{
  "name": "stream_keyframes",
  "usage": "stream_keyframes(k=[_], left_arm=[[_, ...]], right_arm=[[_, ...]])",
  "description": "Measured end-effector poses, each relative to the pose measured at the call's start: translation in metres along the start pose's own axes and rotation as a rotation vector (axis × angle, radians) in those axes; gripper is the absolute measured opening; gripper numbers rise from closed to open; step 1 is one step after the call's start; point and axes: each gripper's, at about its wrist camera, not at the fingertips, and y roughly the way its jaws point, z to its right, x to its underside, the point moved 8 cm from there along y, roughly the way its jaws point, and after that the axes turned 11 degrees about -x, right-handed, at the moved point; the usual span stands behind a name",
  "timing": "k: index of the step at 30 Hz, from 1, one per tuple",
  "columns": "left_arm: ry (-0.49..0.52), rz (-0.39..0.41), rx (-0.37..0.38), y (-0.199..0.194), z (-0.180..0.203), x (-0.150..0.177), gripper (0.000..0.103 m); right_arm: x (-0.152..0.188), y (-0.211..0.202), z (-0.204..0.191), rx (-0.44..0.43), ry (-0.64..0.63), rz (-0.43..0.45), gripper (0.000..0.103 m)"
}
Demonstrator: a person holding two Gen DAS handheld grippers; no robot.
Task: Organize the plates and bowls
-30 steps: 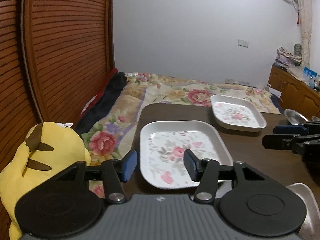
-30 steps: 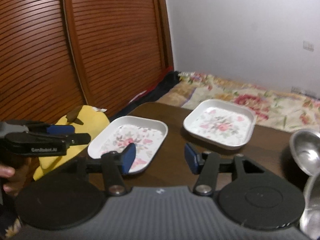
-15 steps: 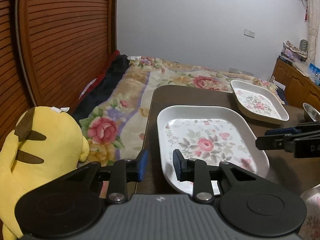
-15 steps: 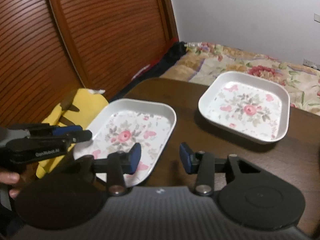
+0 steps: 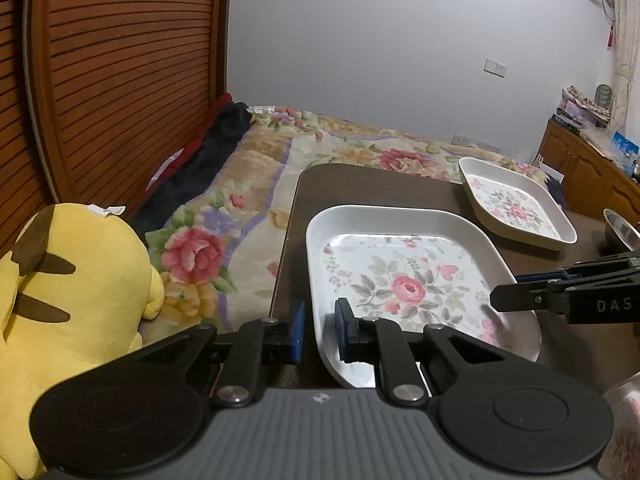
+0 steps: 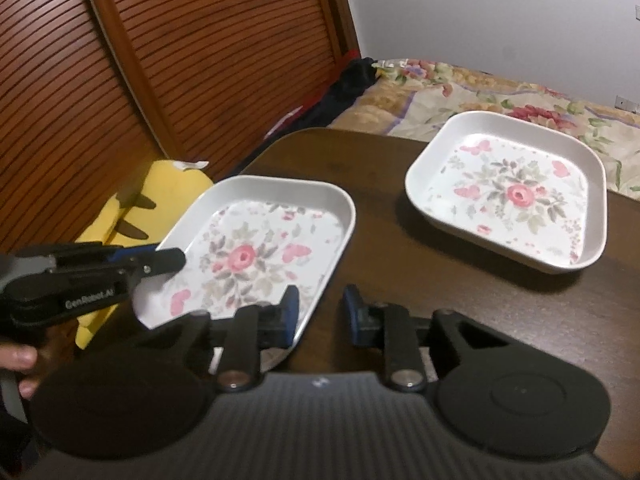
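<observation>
A white square plate with a rose print [image 5: 404, 276] [image 6: 256, 248] sits at the near left of the dark table. My left gripper [image 5: 319, 330] has its two fingers either side of the plate's left rim, nearly closed on it. It also shows in the right wrist view [image 6: 160, 258]. My right gripper [image 6: 318, 312] straddles the plate's right rim with a gap still open; it shows in the left wrist view [image 5: 520, 290]. A second floral plate [image 5: 516, 206] [image 6: 508, 196] lies farther back on the table.
The dark wooden table [image 6: 380, 216] stands beside a bed with a floral blanket [image 5: 256, 184]. A yellow plush toy [image 5: 60, 280] sits left of the table. A metal bowl [image 5: 622, 234] is at the right edge. A slatted wooden door [image 6: 160, 60] is at the left.
Both grippers have moved in on the near plate. The left jaws have narrowed around its left rim. The right jaws have narrowed over its right rim.
</observation>
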Motion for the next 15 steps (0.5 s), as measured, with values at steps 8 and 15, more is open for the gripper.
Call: stream_keyframes(k=[8, 15], left_arm=[[0.003, 0.007, 0.000, -0.0001, 0.0013, 0.0003, 0.012], [0.008, 0.002, -0.004, -0.0025, 0.0025, 0.0004, 0.012]], right_arm=[[0.0000, 0.0031, -0.0024, -0.013, -0.008, -0.002, 0.016], [-0.0003, 0.0015, -0.0023, -0.018, 0.001, 0.004, 0.015]])
